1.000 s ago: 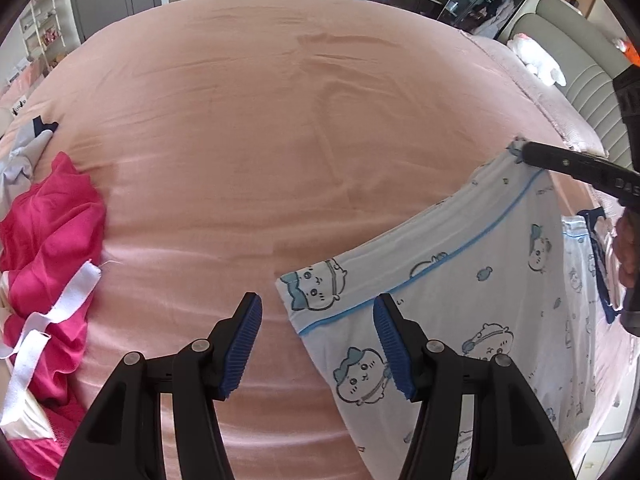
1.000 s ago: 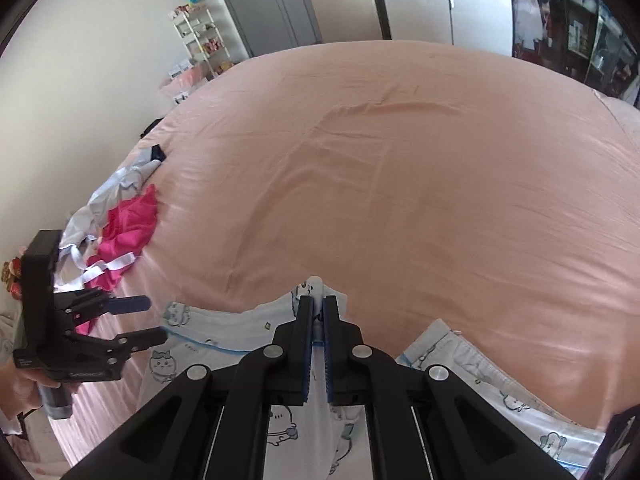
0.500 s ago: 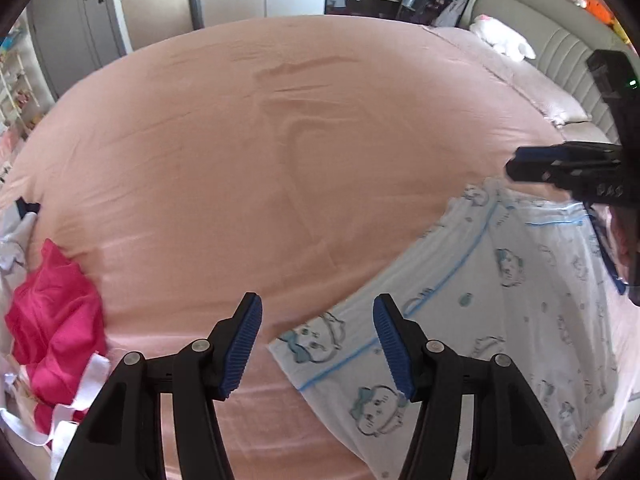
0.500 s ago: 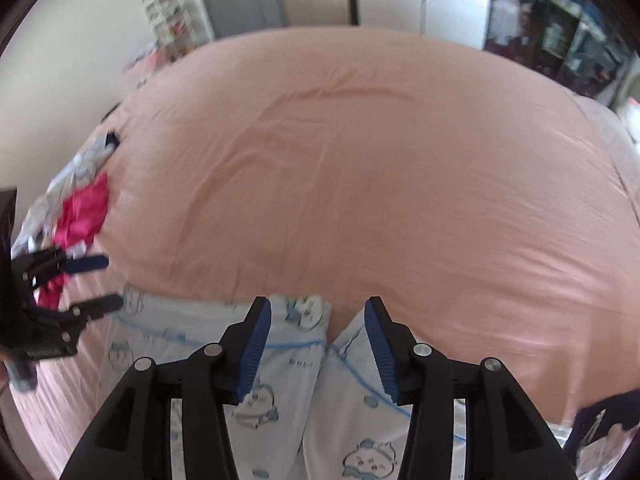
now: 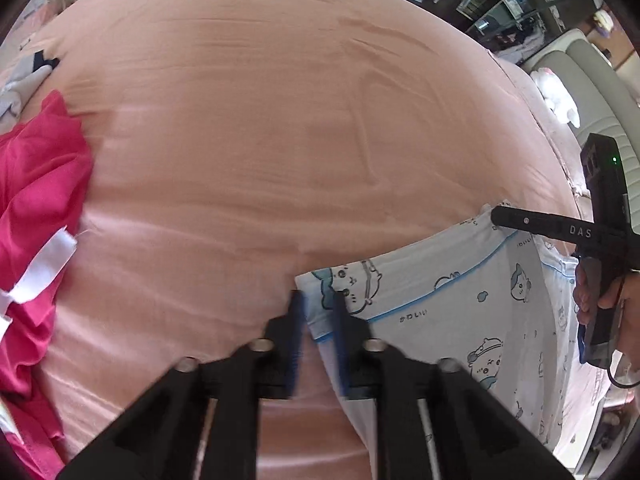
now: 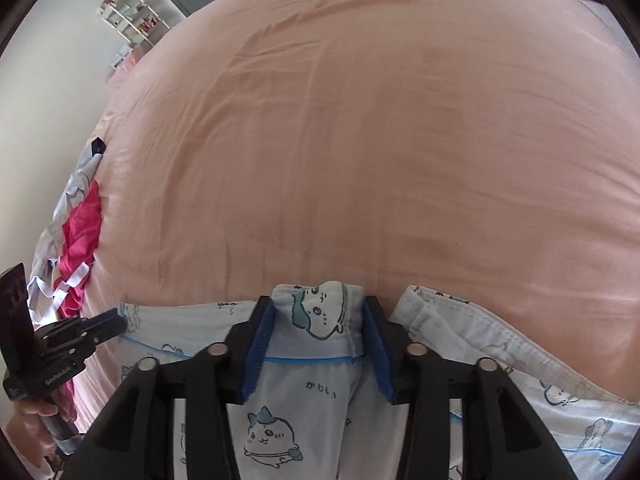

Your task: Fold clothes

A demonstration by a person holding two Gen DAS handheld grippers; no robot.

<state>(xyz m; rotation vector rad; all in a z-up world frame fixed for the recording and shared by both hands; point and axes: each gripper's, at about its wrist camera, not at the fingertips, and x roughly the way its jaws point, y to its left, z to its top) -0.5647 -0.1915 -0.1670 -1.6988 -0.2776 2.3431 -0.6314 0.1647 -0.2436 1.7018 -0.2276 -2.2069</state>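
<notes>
Pale blue pyjamas (image 5: 460,300) printed with cartoon animals lie on a pink bed sheet (image 5: 280,140). In the left wrist view my left gripper (image 5: 318,300) is shut on their near corner, blurred by motion. My right gripper (image 6: 316,308) hangs low over the far hem of the pyjamas (image 6: 312,392). Its jaws are closing, with a raised fold of the hem between them and a pad at each side. The right gripper (image 5: 516,218) also shows from the left wrist, its tip at the hem. The left gripper (image 6: 108,322) shows at the lower left of the right wrist view.
A crumpled red garment (image 5: 36,184) with white straps and a grey one (image 5: 24,84) lie at the bed's left edge. A grey padded headboard (image 5: 600,92) and a white plush toy (image 5: 560,96) are at the right. A shelf (image 6: 128,20) stands by the far wall.
My left gripper came down and shut on the pyjama corner. My right gripper let go of the hem, opened, sank lower, and its jaws have narrowed around the hem fold.
</notes>
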